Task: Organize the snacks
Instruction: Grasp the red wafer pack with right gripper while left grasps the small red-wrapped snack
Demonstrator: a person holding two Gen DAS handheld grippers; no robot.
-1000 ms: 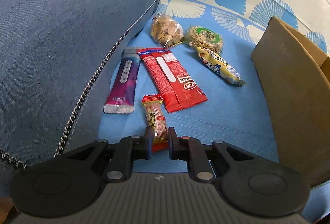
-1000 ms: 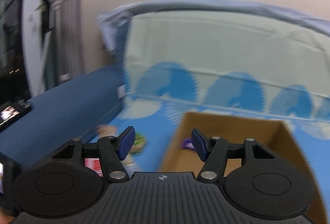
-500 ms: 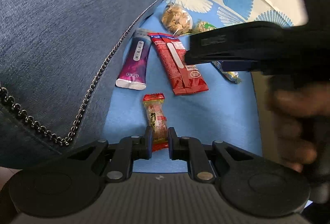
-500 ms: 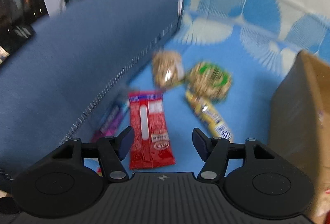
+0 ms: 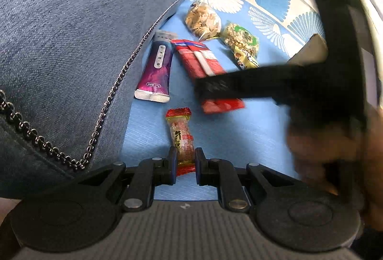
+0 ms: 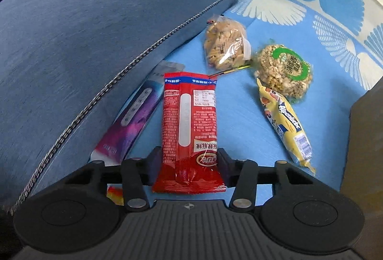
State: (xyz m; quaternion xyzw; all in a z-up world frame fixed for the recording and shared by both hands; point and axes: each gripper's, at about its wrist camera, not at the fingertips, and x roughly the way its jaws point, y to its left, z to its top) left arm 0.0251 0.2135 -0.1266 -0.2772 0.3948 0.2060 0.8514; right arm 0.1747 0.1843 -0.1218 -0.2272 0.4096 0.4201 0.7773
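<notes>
My left gripper (image 5: 183, 164) is shut on the near end of a small red-ended snack bar (image 5: 180, 133), which lies on the blue sheet. The right gripper (image 6: 189, 164) straddles the near end of a long red packet (image 6: 189, 104); its jaws are closing and the pads meet the packet's two edges. In the left wrist view one black finger (image 5: 239, 82) of that gripper crosses over the red packet (image 5: 198, 61). A person's hand (image 5: 323, 147) holds it, blurred.
A purple sachet (image 6: 134, 116) lies left of the red packet against a big blue cushion (image 6: 95, 32). Beyond are a clear bag of crackers (image 6: 225, 44), a round grain cake with a green label (image 6: 282, 68) and a yellow candy stick (image 6: 287, 125). A cardboard box (image 6: 363, 128) stands at the right.
The right gripper swung down from above the cardboard box to the red packet and narrowed its jaws around it. It now crosses the left wrist view. My left gripper kept its grip.
</notes>
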